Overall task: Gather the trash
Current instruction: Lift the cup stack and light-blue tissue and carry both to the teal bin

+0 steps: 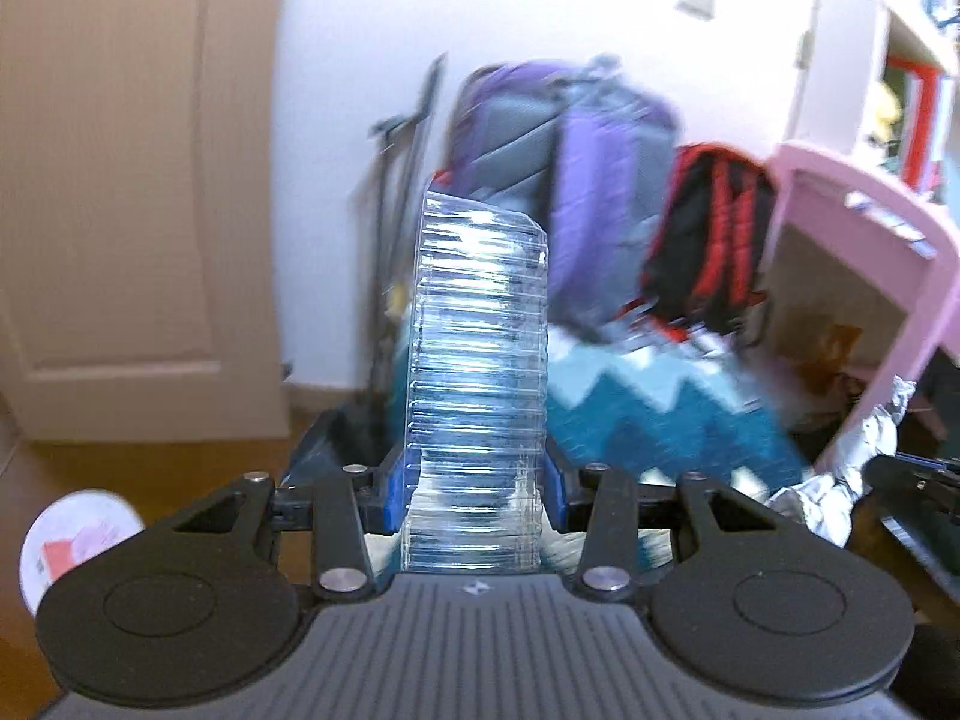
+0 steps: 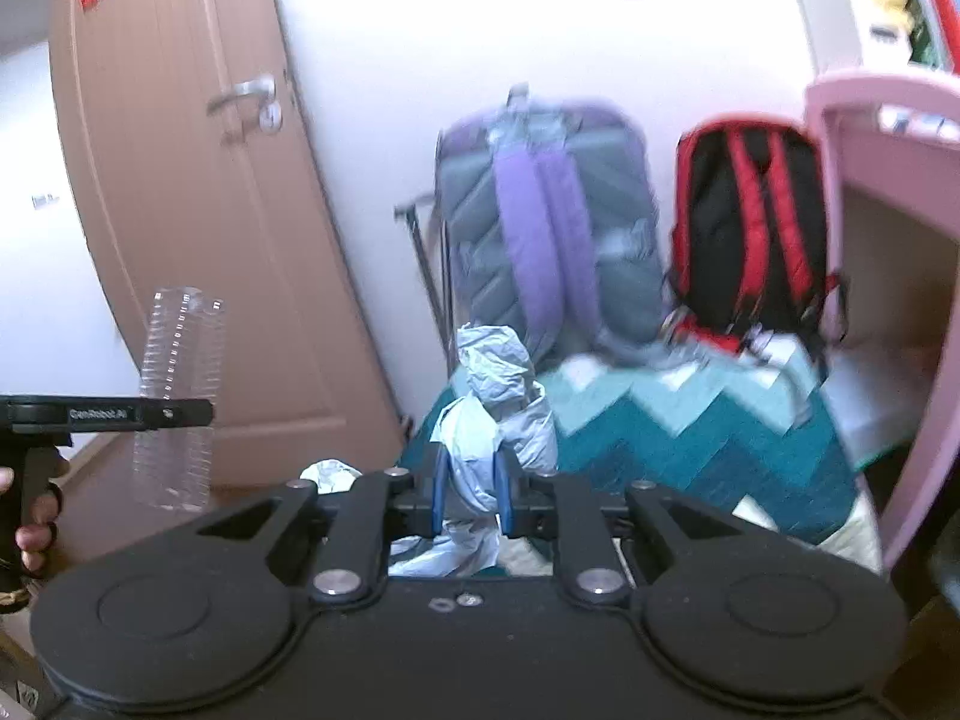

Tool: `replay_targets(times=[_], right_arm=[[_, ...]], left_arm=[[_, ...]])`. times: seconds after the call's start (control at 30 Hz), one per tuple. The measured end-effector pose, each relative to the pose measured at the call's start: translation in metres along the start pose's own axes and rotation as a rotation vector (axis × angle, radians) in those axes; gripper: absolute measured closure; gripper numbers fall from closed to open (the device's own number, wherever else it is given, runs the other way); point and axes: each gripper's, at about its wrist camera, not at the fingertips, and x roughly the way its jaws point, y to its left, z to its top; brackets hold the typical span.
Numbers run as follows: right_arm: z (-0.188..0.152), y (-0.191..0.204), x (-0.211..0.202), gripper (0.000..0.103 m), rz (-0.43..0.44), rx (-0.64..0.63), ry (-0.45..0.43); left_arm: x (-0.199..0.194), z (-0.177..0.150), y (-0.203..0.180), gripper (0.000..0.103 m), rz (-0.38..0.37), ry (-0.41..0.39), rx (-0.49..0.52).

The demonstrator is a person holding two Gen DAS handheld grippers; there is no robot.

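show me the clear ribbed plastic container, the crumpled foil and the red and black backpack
clear ribbed plastic container (image 1: 477, 324), left wrist view, middle of its ribbed wall
crumpled foil (image 2: 501, 396), right wrist view, bunched part above the pads
red and black backpack (image 2: 750, 228), right wrist view, back panel between straps

Ahead, centre: purple backpack (image 2: 540, 228) and red-black backpack (image 2: 756, 228) upright against wall, side by side, closing far end. Teal zigzag rug (image 2: 690, 438) spread on floor before them. Right: pink chair (image 2: 864, 192) leg and seat edge narrow passage. Left: closed door (image 2: 198, 210); bare floor strip below it open. Folded metal frame (image 2: 432, 264) leans between door and purple backpack.
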Motion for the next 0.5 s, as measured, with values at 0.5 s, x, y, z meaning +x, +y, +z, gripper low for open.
replay_targets(times=[0.5], right_arm=[[0.080, -0.077, -0.167, 0.087, -0.187, -0.048, -0.214]], left_arm=[[-0.063, 0.085, -0.219, 0.062, -0.278, -0.152, 0.201]])
